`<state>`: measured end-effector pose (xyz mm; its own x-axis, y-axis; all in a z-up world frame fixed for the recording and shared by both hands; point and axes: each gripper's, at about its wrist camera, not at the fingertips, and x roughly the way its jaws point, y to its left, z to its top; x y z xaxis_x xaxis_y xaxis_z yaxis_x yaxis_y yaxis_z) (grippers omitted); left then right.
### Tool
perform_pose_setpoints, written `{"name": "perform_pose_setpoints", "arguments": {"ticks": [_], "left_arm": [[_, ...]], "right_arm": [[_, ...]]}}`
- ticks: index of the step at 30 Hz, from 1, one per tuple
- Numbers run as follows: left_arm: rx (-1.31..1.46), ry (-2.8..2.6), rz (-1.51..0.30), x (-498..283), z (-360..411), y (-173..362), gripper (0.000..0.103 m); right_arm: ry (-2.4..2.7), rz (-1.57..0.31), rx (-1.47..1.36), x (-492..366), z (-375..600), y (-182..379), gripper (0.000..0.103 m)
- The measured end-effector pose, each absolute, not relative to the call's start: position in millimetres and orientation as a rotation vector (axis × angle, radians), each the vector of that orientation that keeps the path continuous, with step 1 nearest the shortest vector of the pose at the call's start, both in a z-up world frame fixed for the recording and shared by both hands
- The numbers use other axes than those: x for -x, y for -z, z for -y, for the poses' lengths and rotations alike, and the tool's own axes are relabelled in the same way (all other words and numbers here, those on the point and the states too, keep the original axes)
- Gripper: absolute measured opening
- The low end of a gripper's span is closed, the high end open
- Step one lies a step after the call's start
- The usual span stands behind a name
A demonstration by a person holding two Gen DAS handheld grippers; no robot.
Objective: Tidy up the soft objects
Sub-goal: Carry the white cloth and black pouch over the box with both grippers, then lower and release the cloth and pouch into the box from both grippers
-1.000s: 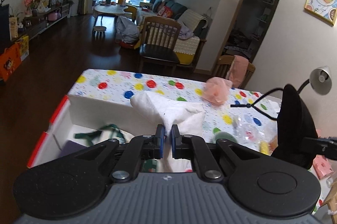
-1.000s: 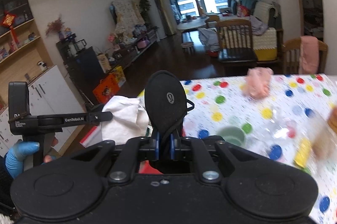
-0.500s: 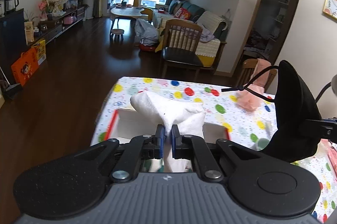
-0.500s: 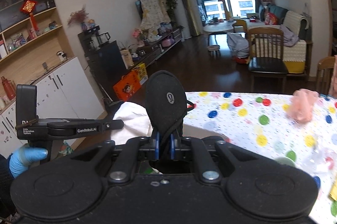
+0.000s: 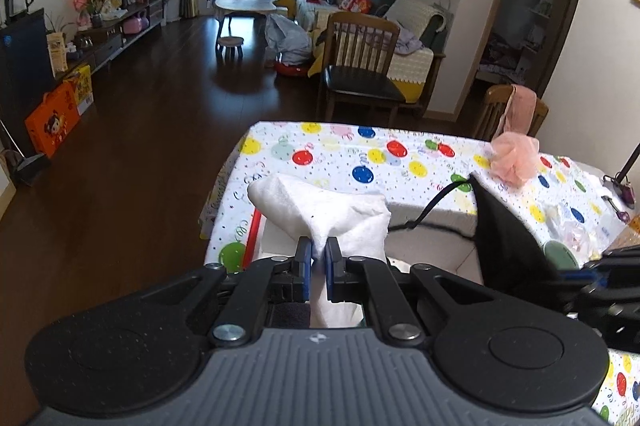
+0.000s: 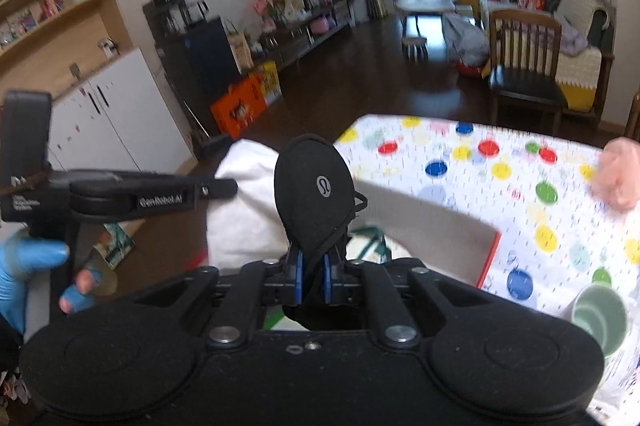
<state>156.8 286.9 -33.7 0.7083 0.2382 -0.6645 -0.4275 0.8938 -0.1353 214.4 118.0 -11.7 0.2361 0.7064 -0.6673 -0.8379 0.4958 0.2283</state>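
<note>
My left gripper (image 5: 318, 258) is shut on a white cloth (image 5: 320, 214) and holds it above a white box with a red rim (image 5: 432, 226). My right gripper (image 6: 312, 274) is shut on a black padded mask with a strap (image 6: 314, 193), also above the box (image 6: 436, 222). The mask shows at the right of the left wrist view (image 5: 508, 246). The cloth shows at the left of the right wrist view (image 6: 244, 209). A green and white item (image 6: 370, 246) lies inside the box. A pink mesh puff (image 5: 514, 159) lies on the polka-dot tablecloth (image 5: 360, 153).
A green cup (image 6: 598, 318) stands on the table right of the box. Clear wrappers and small items (image 5: 572, 226) lie at the table's right side. Wooden chairs (image 5: 360, 65) stand beyond the far edge. The floor drops off left of the table.
Both grippers have drawn back and lowered a little toward the box with their loads still held. The right wrist view has swung left and is motion-blurred.
</note>
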Motion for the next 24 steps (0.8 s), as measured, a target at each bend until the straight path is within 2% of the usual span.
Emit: {"name": "perform_pose_setpoints", "arguments": {"ticks": [24], "left_arm": [[0.314,-0.29,-0.844,-203.6,-291.8,102.2,0.007]], "right_arm": [[-1.0,-0.994,0.263,-218.1,-151.7,88.8,0.01]]}}
